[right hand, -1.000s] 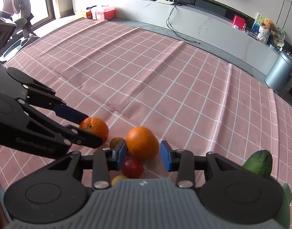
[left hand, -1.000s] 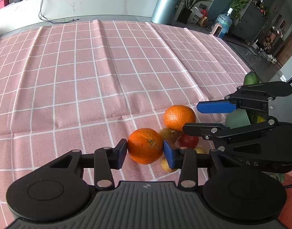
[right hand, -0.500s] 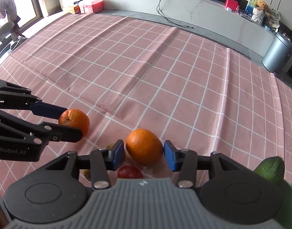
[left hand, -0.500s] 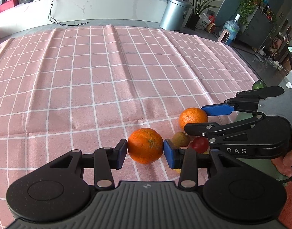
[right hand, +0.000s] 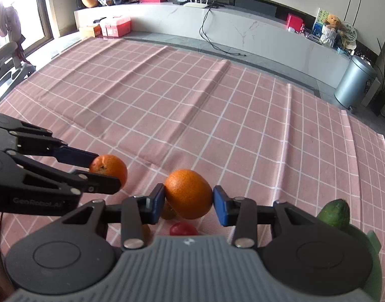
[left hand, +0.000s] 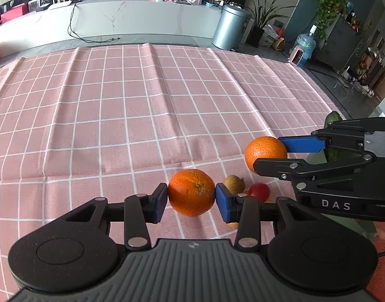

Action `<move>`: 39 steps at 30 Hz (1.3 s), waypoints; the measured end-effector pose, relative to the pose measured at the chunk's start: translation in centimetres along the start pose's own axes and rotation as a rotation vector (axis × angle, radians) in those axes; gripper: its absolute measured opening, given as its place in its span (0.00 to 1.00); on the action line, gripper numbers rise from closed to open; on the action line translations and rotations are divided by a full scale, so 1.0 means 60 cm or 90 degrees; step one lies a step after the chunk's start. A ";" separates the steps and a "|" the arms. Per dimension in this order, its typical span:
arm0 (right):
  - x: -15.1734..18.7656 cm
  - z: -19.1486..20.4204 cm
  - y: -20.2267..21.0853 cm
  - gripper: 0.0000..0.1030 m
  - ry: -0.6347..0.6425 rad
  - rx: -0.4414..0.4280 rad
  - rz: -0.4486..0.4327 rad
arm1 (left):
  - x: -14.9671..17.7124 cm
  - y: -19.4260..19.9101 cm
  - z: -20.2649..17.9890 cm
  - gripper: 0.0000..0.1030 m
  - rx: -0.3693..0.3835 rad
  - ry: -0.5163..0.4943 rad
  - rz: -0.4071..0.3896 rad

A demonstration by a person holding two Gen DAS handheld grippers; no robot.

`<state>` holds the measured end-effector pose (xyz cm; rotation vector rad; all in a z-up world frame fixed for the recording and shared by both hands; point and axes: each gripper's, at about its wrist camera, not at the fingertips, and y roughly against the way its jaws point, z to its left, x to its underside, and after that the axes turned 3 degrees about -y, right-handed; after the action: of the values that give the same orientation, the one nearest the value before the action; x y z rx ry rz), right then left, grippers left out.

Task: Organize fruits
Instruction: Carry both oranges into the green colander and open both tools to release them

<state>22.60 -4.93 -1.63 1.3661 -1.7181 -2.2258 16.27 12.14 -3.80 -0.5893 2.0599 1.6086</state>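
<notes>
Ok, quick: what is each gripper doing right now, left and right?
Left gripper: shut on an orange, blue pads touching both sides.
Right gripper: shut on the other orange.

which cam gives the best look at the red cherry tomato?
Left wrist: the red cherry tomato shows nearly whole on the cloth, right of the left gripper. In the right wrist view, the right gripper body hides its lower half.

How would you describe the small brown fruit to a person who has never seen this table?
On the pink checked tablecloth, find the orange held in the left gripper. The small brown fruit lies on the cloth just right of it, beside a red tomato. It is dull brown and slightly pointed, much smaller than either orange.
</notes>
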 end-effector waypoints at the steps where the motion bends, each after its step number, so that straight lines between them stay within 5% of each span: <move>1: 0.001 0.002 0.014 0.37 -0.004 -0.003 -0.009 | 0.001 0.006 -0.004 0.45 0.003 -0.001 -0.005; 19: 0.150 -0.021 0.245 0.37 -0.154 0.030 -0.130 | 0.012 0.100 -0.164 0.45 0.043 -0.083 -0.099; 32: 0.234 -0.136 0.302 0.37 -0.200 0.084 -0.121 | -0.005 0.054 -0.306 0.45 0.086 -0.167 -0.048; 39: 0.246 -0.205 0.294 0.37 -0.223 0.093 -0.119 | -0.022 0.014 -0.334 0.45 0.065 -0.183 -0.006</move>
<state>12.93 -28.70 3.06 1.2698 -1.9659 -2.6231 15.00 -7.13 1.88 -0.3101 1.9075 1.4772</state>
